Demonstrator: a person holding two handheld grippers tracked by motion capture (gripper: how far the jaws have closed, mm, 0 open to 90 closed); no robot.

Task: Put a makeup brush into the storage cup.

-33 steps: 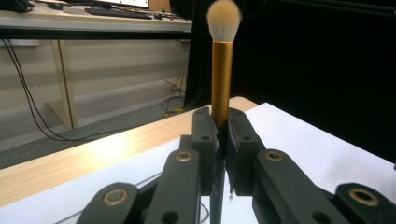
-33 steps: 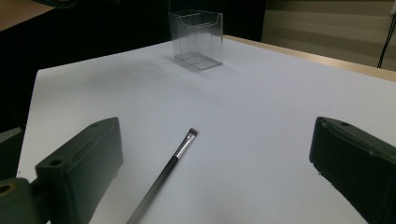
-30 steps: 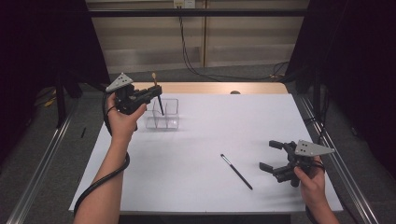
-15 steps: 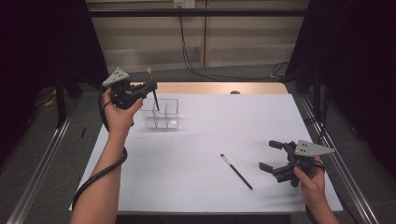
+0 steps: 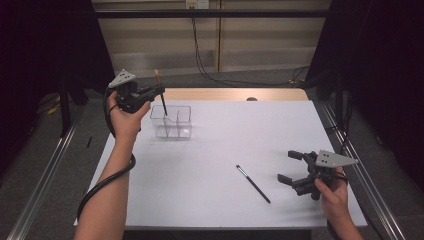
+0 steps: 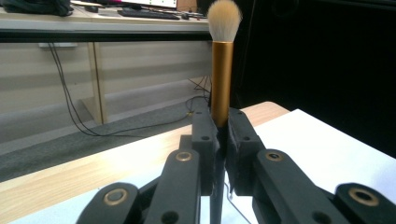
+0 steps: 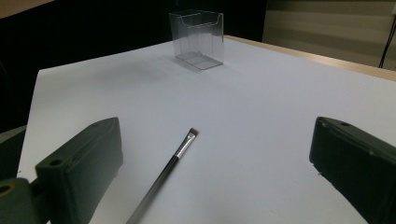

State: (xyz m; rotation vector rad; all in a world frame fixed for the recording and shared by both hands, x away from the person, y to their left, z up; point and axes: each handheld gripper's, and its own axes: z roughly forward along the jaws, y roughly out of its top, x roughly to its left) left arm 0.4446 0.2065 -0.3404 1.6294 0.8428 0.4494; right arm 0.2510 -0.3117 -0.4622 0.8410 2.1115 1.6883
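I'm holding the big brush (image 5: 160, 95) upright, tuft up, w/ the L gripper (image 5: 159, 90) pinching its handle, tip hanging above the clear box (image 5: 171, 121) at the table's (image 5: 210, 150) far left. Risk as I'm seeing it: if I'm coming down off-line the tip is clipping the rim or divider and tipping that light box, or the handle is slipping in the pinch. R gripper (image 5: 291, 167) is sitting spread wide, nothing in it, near the thin brush (image 5: 253, 183), so a careless nudge could roll it off.
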